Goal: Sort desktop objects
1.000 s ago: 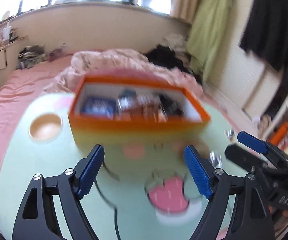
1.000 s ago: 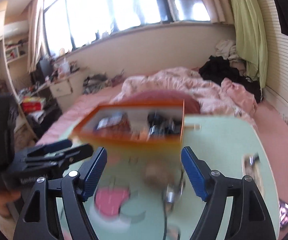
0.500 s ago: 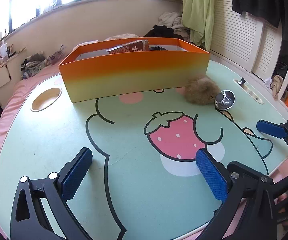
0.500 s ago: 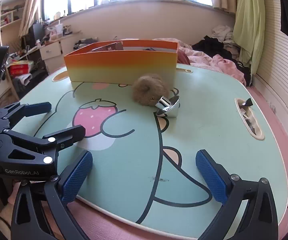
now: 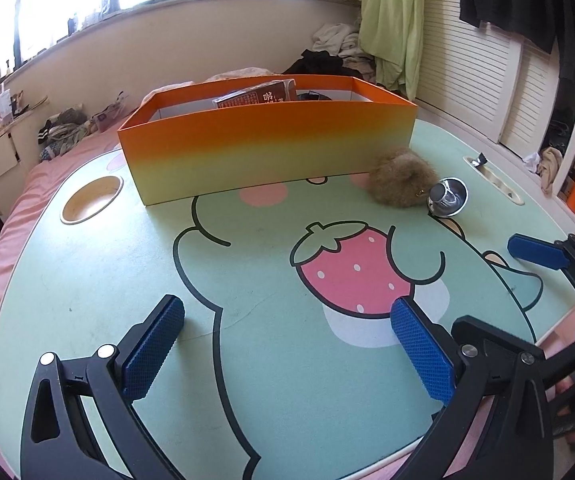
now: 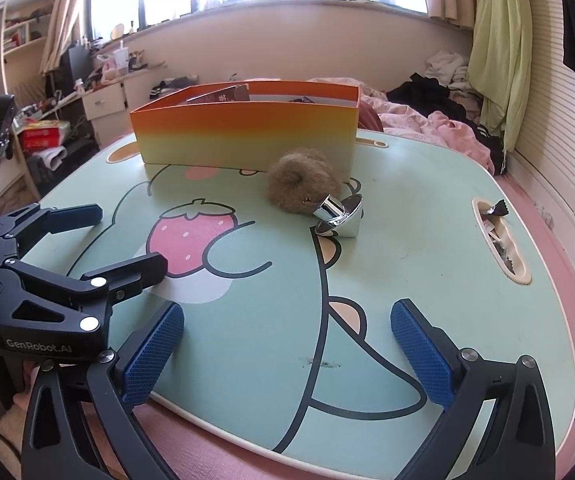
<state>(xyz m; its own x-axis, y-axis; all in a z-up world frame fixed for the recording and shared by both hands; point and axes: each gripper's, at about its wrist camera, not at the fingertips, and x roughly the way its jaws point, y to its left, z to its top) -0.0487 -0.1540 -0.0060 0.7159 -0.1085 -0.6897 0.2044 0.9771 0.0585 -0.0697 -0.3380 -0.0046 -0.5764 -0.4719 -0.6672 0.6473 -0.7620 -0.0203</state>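
Notably, fluffy brown pom-pom [image 6: 304,184], shiny base.

Between my two wide-open claws and the box [image 5: 267,148] the table [image 5: 87,280] lies bare, so I can pass forward freely. The box walls off the far side. Just before its right end the fur ball [image 6: 305,184] and the metal cup [image 6: 341,216] sit touching. My left claw [image 6: 127,236] crowds my right claw's [image 6: 287,352] near-left side

Black fingers [image 5: 423,344] — blue ribbed pads, silver screws
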